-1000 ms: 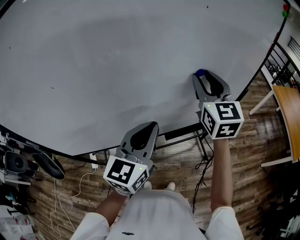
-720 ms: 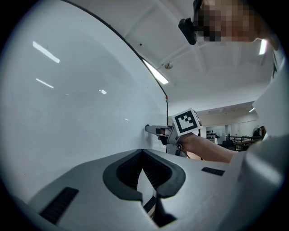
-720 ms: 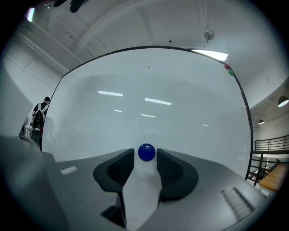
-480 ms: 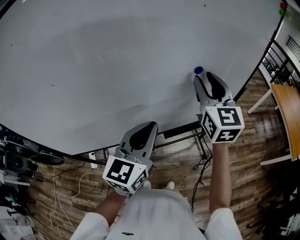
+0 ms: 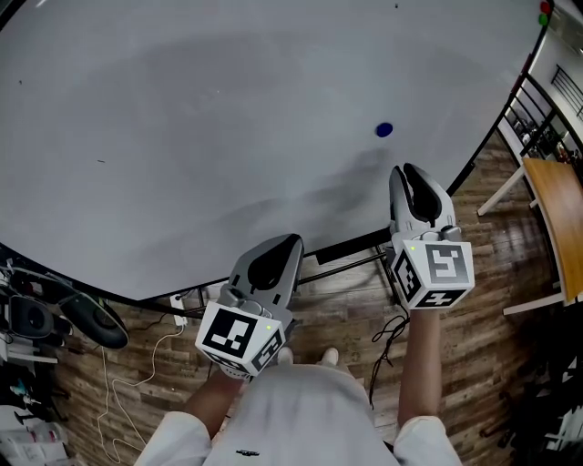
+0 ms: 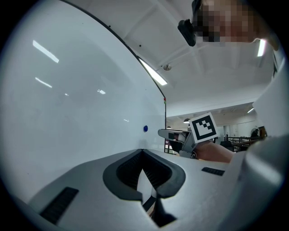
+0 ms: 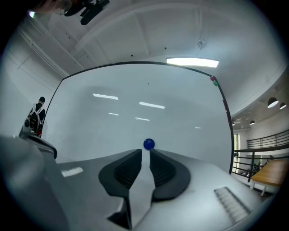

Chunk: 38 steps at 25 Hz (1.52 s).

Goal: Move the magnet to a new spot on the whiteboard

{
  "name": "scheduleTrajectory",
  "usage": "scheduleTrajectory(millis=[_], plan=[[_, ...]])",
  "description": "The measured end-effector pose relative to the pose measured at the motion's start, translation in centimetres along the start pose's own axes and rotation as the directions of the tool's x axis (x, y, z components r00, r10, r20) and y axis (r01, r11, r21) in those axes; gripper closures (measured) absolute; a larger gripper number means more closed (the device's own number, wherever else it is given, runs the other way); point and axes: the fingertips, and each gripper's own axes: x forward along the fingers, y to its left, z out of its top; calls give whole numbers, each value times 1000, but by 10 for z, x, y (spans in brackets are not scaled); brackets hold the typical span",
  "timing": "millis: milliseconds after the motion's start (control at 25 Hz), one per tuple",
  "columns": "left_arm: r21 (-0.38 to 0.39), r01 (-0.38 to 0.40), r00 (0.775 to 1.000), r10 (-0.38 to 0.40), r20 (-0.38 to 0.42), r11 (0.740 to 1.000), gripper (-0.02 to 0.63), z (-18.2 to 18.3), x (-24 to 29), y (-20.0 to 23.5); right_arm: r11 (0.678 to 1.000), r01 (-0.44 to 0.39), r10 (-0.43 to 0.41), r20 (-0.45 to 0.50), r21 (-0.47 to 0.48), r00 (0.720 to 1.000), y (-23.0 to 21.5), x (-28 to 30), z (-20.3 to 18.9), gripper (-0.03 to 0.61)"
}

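A small round blue magnet (image 5: 383, 130) sticks to the large whiteboard (image 5: 228, 136), near its lower right part. It also shows as a blue dot (image 6: 145, 128) in the left gripper view. My right gripper (image 5: 407, 169) hangs just short of the magnet and does not touch it. In the right gripper view the magnet (image 7: 148, 144) sits straight beyond the right gripper (image 7: 145, 151). Its jaws have just been closing; a narrow gap is left and nothing is between them. My left gripper (image 5: 293, 240) is held lower by the board's bottom edge, its jaws (image 6: 142, 151) together and empty.
A red and a green magnet (image 5: 545, 11) sit at the board's top right corner. To the right stand a wooden table (image 5: 557, 218) and a black railing (image 5: 547, 118). The board's stand bar (image 5: 351, 255), white cables (image 5: 118, 382) and dark gear (image 5: 91, 319) are on the wooden floor below.
My right gripper has let go of the magnet and drawn back from the board toward me, jaws narrowing. The magnet stays on the board. The left gripper has kept still.
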Motion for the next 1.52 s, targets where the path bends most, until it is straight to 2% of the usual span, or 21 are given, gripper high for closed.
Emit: scheduleTrajectory(millis=[400,760,840,1080,1520], plan=[[12,25,1000,-25,12,1000,607,7,-11,-5,999,45,-46,39,23,998,11,-56,12,540],[23,34,999,-34,11,999,607,6,-23,-11,992,90,-92,10,88,996,19,-114,-16,540],[21,38,999,-38,9,999,607,4,-24,-11,991,98,-99,1,95,995,21,-122,-24,574],[25,37,999,-37,-1,999,607,-3,-33,-16,994,99,-101,37,42,994,32,-152,-29,582],[2,-5,1000,5,-30,1000,607,-24,-51,-10,996,79,-80,28,38,996,43,-168,-38,581]])
